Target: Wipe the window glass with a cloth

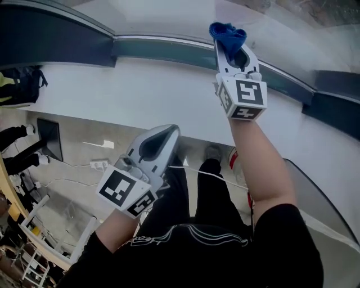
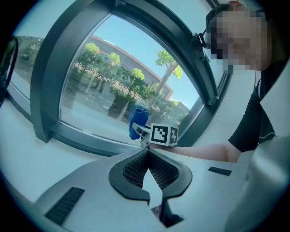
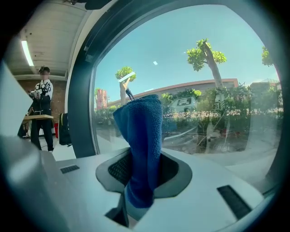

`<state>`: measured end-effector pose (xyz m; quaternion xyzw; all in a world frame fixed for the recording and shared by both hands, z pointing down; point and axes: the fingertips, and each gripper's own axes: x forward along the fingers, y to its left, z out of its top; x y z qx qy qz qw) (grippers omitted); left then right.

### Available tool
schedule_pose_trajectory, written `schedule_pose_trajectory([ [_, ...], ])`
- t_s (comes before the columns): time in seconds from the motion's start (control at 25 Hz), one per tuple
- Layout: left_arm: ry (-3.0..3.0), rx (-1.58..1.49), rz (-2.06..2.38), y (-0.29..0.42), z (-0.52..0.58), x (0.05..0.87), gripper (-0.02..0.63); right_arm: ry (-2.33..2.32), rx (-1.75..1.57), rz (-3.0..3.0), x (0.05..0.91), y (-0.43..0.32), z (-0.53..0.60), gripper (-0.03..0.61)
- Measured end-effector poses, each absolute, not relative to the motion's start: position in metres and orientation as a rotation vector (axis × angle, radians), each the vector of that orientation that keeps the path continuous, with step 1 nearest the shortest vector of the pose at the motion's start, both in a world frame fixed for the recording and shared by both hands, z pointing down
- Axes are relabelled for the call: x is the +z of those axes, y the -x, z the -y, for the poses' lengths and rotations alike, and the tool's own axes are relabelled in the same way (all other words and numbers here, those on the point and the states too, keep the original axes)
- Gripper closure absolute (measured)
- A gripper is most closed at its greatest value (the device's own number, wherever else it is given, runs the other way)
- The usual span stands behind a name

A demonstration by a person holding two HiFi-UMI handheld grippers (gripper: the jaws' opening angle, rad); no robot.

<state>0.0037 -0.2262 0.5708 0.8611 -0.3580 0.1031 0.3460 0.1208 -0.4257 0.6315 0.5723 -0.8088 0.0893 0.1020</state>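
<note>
- Window glass (image 1: 169, 17) in a dark frame (image 1: 56, 42) fills the background, with a white wall (image 1: 140, 95) below it; trees (image 3: 206, 54) and a long building stand outside.
- At the left, my left gripper (image 1: 169, 132) is low, well apart from the glass. Its jaws are together at the tips and nothing is between them.
- At the right, my right gripper (image 1: 229, 48) is raised toward the lower edge of the glass. Its jaws are clamped on a blue cloth (image 1: 228, 34).
- The cloth stands up out of the jaws, just before the glass; I cannot tell if it touches.
</note>
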Motion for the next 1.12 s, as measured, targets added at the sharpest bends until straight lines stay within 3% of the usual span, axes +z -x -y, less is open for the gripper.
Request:
schedule_pose_trajectory([
  [0.6, -2.298, 0.336, 0.735, -0.172, 0.199, 0.576, 0.609, -1.955, 0.266, 2.255, 0.627, -0.351, 0.369, 0.485],
  [1.12, -2.334, 0.403, 0.619, -0.271, 0.177, 0.582, 0.609, -2.245, 0.313, 1.977, 0.639, -0.53, 0.321, 0.485],
])
